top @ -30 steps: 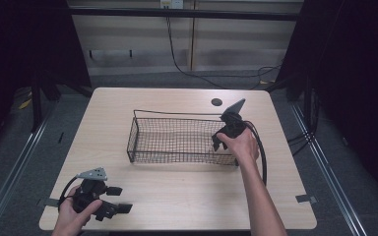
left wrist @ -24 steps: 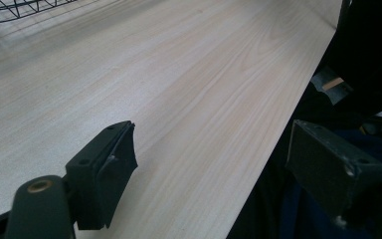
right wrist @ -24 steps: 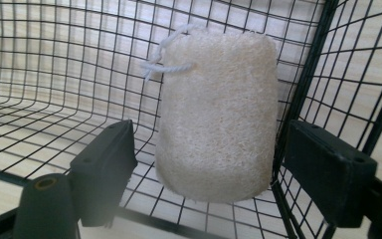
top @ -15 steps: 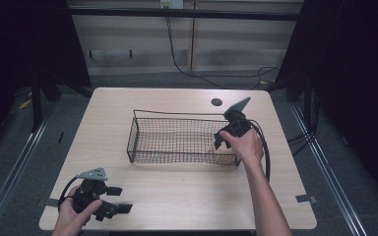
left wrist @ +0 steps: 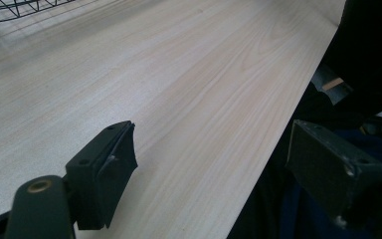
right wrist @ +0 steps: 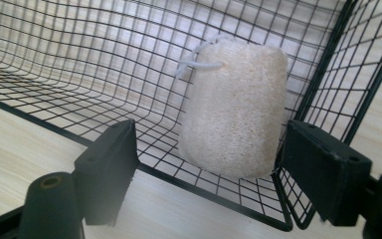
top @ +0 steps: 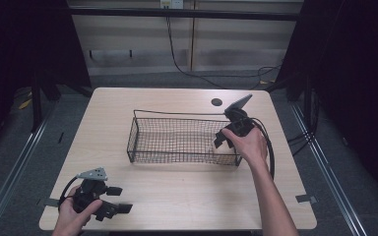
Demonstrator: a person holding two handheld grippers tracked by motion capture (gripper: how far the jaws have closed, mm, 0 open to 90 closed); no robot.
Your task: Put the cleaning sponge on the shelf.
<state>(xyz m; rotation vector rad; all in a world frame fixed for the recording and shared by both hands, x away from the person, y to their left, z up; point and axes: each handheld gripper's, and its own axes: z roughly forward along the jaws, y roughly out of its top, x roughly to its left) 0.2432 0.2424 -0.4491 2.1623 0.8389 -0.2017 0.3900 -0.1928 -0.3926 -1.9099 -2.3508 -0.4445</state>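
Note:
A black wire basket (top: 177, 114) stands in the middle of the wooden table. In its right end lies a pale loofah sponge (right wrist: 234, 104) with a white string loop, seen through the mesh (right wrist: 54, 59). My right gripper (top: 224, 142) hangs over that end, pointing down at the sponge. Its jaws have just been closing a little but stand apart (right wrist: 211, 137); the sponge lies beyond them and the pads do not touch it. At the table's front left corner my left gripper (top: 120, 199) rests, its jaws wide apart (left wrist: 213, 144) and holding nothing.
A dark round hole (top: 216, 102) sits in the tabletop behind the basket. The table's front edge (left wrist: 273, 149) runs just under the left gripper's right jaw. A corner of the basket (left wrist: 25, 7) shows far ahead of the left gripper. Bare wood (top: 187, 191) lies between basket and front edge.
My right hand has lifted slightly and drifted right over the basket's right end. The left hand and gripper have stayed still.

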